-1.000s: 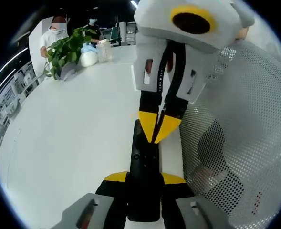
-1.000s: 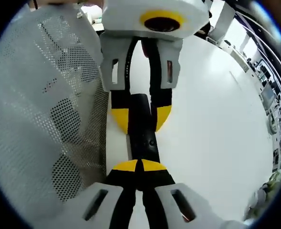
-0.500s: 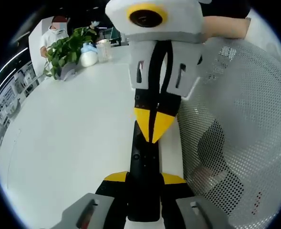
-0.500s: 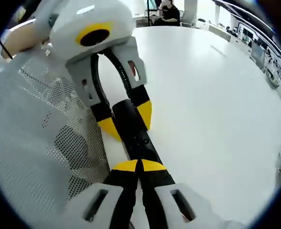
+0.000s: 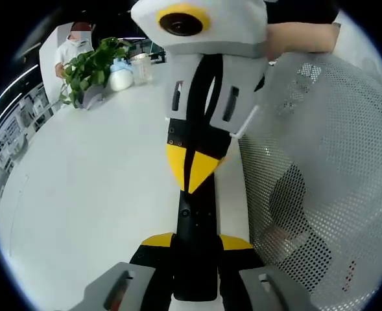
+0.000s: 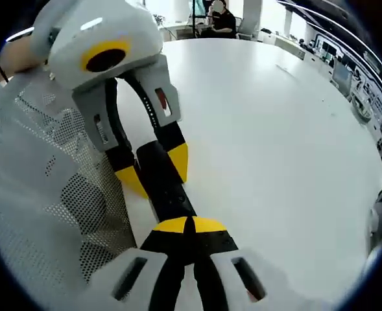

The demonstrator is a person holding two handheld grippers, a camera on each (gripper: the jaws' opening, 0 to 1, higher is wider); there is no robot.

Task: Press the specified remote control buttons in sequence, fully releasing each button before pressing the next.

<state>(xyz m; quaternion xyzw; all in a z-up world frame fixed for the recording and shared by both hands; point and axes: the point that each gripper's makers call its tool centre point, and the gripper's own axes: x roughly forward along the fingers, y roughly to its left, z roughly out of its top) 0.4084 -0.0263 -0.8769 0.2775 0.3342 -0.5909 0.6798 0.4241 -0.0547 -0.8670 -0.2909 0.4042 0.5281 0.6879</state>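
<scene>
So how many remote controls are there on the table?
1. A black remote control lies on the white table, clamped at one end by the left gripper; the right gripper presses its closed tips on it.

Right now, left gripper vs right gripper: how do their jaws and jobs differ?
The left gripper has its jaws spread around one end of the black remote, clamping its sides; the right gripper has its yellow tips closed together into a point. The left gripper holds the remote just above the white table; the right gripper's point bears down on the remote's top face, as if on a button. Both have yellow tips on black and grey bodies.
</scene>
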